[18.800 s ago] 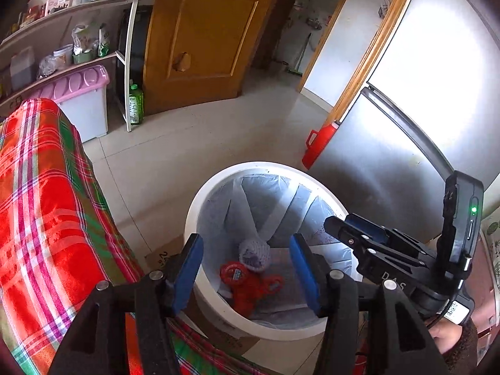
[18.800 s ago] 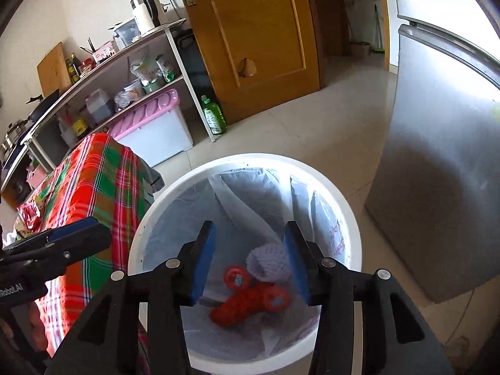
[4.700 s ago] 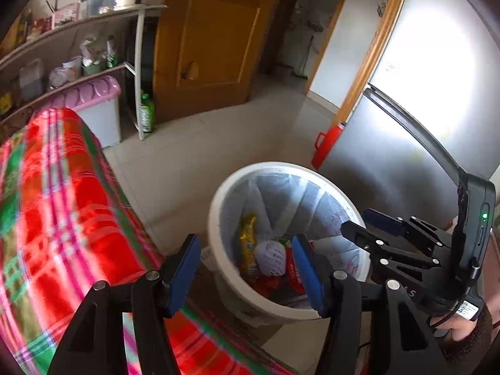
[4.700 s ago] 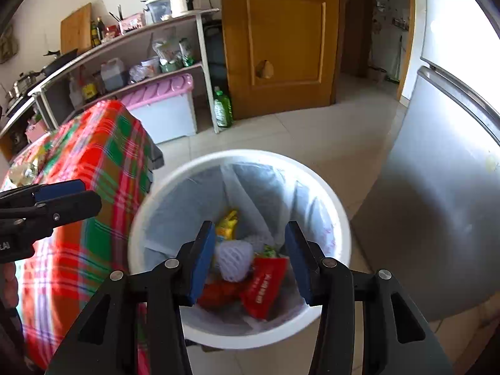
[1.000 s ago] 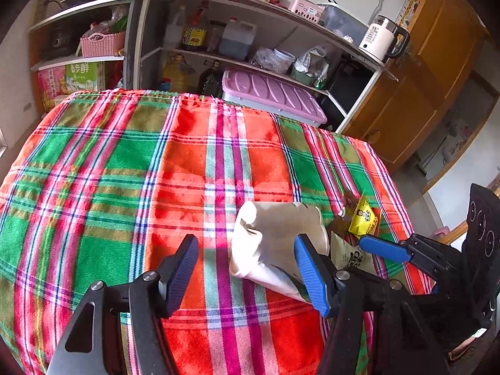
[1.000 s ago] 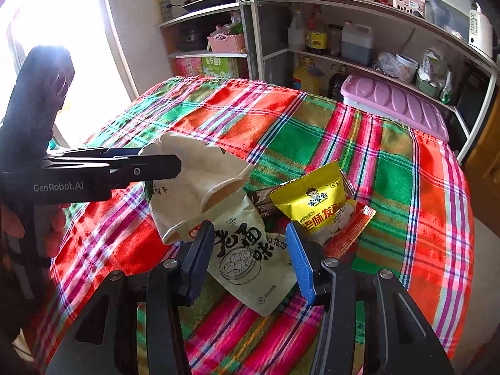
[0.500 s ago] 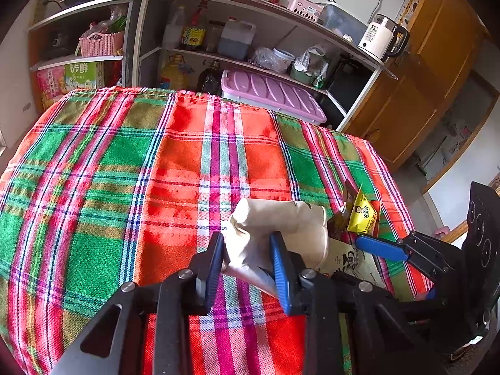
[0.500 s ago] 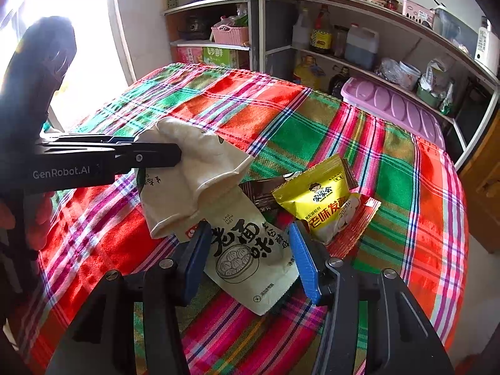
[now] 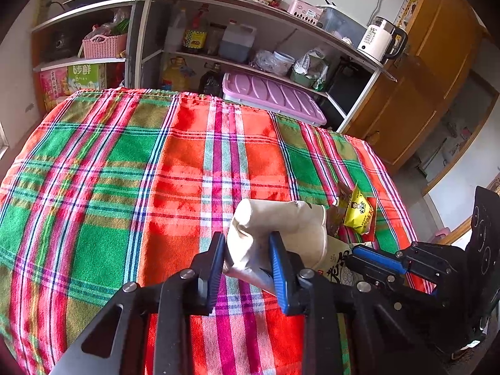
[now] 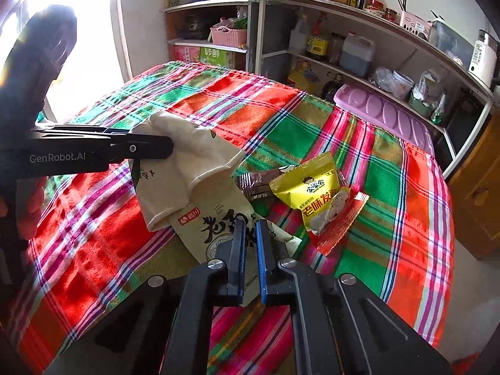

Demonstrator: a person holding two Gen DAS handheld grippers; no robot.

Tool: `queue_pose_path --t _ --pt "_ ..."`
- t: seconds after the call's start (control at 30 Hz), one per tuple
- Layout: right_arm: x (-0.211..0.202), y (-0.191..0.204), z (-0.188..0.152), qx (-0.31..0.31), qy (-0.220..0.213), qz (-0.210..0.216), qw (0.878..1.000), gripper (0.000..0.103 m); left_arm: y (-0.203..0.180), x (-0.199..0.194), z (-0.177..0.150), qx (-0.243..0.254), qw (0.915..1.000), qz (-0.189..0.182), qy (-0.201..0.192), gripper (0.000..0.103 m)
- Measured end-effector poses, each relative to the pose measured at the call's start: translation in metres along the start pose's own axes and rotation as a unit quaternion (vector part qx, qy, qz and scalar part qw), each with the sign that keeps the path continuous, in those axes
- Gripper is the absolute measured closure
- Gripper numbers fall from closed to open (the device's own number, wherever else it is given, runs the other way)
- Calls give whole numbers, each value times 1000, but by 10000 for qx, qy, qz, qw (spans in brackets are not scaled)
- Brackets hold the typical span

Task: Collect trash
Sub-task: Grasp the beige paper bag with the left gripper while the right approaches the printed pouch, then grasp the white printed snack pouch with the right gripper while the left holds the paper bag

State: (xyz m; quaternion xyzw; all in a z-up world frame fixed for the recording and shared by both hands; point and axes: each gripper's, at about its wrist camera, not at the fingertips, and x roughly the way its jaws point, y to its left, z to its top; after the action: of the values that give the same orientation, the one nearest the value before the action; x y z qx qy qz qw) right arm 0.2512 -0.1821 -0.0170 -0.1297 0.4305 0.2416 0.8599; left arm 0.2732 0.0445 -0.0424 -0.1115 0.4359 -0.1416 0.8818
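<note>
A crumpled cream paper bag (image 9: 278,228) lies on the plaid tablecloth (image 9: 125,172). My left gripper (image 9: 248,256) is shut on its near end; it also shows in the right wrist view (image 10: 187,159). My right gripper (image 10: 249,237) is shut on the edge of a flat beige noodle packet (image 10: 218,222) with black characters, which lies partly under the bag. A yellow snack packet (image 10: 312,187), a brown wrapper (image 10: 253,184) and a red sachet (image 10: 340,225) lie just right of it. The right gripper shows at the right in the left wrist view (image 9: 375,259).
Metal shelves (image 9: 250,31) with bottles, a pink basket and a kettle (image 9: 379,42) stand behind the table. A purple-lidded bin (image 9: 272,97) sits beyond the far edge. A wooden door (image 9: 437,78) is at the right. The table's right edge (image 10: 443,250) drops to the floor.
My left gripper closed on the cream bag. My right gripper closed from open onto the edge of the noodle packet. Earlier, both hovered open over the trash bin.
</note>
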Motion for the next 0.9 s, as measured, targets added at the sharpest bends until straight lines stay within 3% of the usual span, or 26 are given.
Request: queue_pose_path --t 0.37,0.47,0.5,0.53,0.6,0.73,0.87,0.9 --pt "-24 4 -6 219 -94 880 9958 100 8 -13 -10 -44 10000 -18 -15 74" --pt "-25 3 -3 208 -180 808 9963 99 9 -13 -11 -31 10000 -7 -11 74" --pt "-23 0 -2 254 -159 784 9965 89 9 -14 -11 -39 10000 4 -14 74" --pt "-20 -2 -1 279 -104 772 9966 69 9 -14 -11 -38 10000 7 -12 74" --pt "-12 -3 0 181 13 788 9967 42 10 -15 -10 -35 10000 36 -14 74" --pt "9 4 2 -73 337 709 9969 42 13 -14 -10 -113 9999 31 -1 74" --pt "13 7 3 -101 311 622 9975 42 14 -13 -10 -124 9999 23 -1 74" --pt "12 6 2 -87 290 597 9978 48 14 -13 -10 -125 9999 20 -1 74"
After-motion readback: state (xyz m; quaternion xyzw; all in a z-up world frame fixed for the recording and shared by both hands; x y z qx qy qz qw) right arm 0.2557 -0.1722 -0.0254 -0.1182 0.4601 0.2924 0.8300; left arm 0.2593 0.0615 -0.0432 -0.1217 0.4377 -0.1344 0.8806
